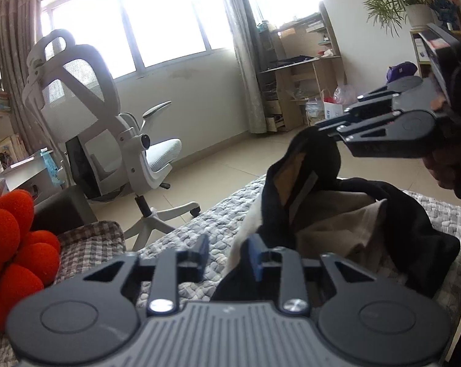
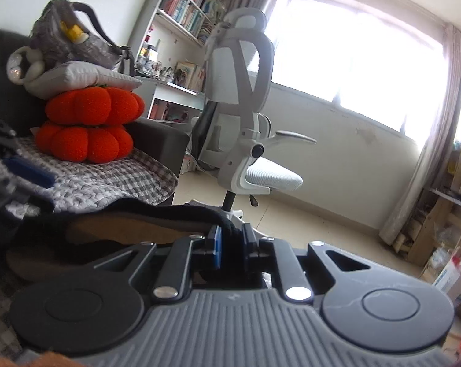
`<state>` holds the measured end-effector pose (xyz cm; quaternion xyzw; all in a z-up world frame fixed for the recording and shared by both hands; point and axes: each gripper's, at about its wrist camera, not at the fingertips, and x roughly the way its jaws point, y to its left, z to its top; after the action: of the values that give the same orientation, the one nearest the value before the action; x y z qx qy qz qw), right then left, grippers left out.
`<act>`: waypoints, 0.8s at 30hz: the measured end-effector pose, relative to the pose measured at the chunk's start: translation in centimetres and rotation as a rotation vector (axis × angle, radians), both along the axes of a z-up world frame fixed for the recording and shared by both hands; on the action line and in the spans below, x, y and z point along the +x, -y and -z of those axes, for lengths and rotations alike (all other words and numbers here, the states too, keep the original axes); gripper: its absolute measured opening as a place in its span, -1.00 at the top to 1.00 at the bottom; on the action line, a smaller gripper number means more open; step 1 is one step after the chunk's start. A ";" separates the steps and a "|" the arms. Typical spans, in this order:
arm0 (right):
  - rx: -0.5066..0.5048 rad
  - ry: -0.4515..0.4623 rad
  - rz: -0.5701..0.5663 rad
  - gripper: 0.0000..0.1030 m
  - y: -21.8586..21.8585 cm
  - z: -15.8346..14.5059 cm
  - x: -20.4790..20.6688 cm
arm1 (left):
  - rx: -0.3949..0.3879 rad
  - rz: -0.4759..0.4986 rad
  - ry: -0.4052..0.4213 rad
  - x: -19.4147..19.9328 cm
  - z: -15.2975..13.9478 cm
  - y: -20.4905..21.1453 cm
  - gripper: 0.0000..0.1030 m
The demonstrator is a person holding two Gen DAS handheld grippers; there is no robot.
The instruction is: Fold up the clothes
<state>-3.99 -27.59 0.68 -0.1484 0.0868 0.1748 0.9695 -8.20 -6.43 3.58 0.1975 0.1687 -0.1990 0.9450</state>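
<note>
My left claw (image 1: 226,255) sits low over the quilt (image 1: 181,232), its fingers spread with nothing pinched; the dark garment (image 1: 352,214) lies just past its right finger, and whether it brushes that finger I cannot tell. The garment is heaped on the quilt, its pale lining showing, and one edge rises to my right claw (image 2: 230,244), which is pressed together on a black hem — the cloth bunches between the pads and hangs back toward the bed. From the left camera that claw (image 1: 328,128) is up and to the right, holding the fabric clear of the heap.

To do this fold well, I judge the raised edge must stay taut, so I should take the matching edge with the left claw before carrying anything across — otherwise the cloth will sag and fold crooked. Deep pinch, no lining alone.

Beyond: red cushions (image 2: 86,122), then the chair (image 2: 245,116).
</note>
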 end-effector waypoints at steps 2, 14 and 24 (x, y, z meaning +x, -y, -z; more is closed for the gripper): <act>0.017 -0.008 0.001 0.74 0.1 -0.1 -0.1 | 0.025 0.029 -0.001 -0.4 0.4 0.4 -0.15; 0.070 -0.017 0.017 0.74 0.2 -0.7 -0.4 | 0.445 0.243 0.151 -5.2 5.4 5.7 -0.53; 0.092 -0.019 0.011 0.74 0.8 -0.8 -1.0 | 0.468 0.007 0.124 -1.5 4.8 4.5 0.87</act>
<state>-5.01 -28.38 1.44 -0.1016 0.0888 0.1747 0.9753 -9.72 -10.90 -1.21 0.4234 0.1511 -0.1452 0.8814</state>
